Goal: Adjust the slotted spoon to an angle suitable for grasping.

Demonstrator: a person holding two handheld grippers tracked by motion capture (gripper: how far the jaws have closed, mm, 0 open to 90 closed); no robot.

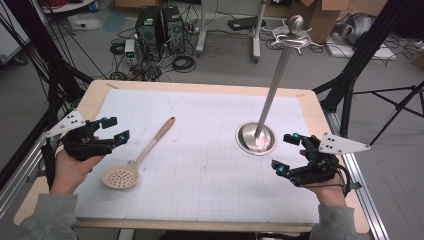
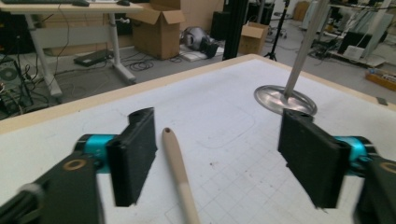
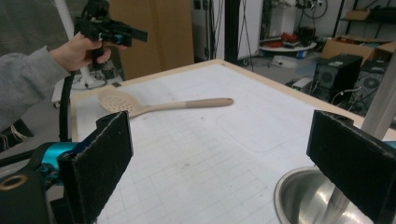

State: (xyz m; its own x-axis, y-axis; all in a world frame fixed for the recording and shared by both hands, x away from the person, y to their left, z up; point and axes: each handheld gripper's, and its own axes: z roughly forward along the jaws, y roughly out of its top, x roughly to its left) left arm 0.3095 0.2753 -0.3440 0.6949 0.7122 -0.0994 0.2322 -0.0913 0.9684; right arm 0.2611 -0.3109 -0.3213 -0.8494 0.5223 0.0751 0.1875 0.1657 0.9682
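Note:
A beige slotted spoon (image 1: 137, 158) lies on the white gridded mat (image 1: 200, 165), bowl near the front left, handle pointing toward the far middle. My left gripper (image 1: 115, 129) hovers open just left of the spoon; in the left gripper view the handle (image 2: 179, 174) runs up between the spread jaws. A steel stand with a round base (image 1: 255, 138) and a tall tilted pole (image 1: 276, 75) rises right of centre. My right gripper (image 1: 286, 152) is open beside the base (image 3: 308, 199). The right gripper view shows the spoon (image 3: 154, 105) and the left gripper (image 3: 122, 35) farther off.
The mat covers most of a wooden table (image 1: 95, 97). Beyond the far edge, computer towers (image 1: 159, 27), cables and cardboard boxes (image 2: 156, 28) sit on the floor. Black tripod legs (image 1: 360, 75) stand off the table's right side.

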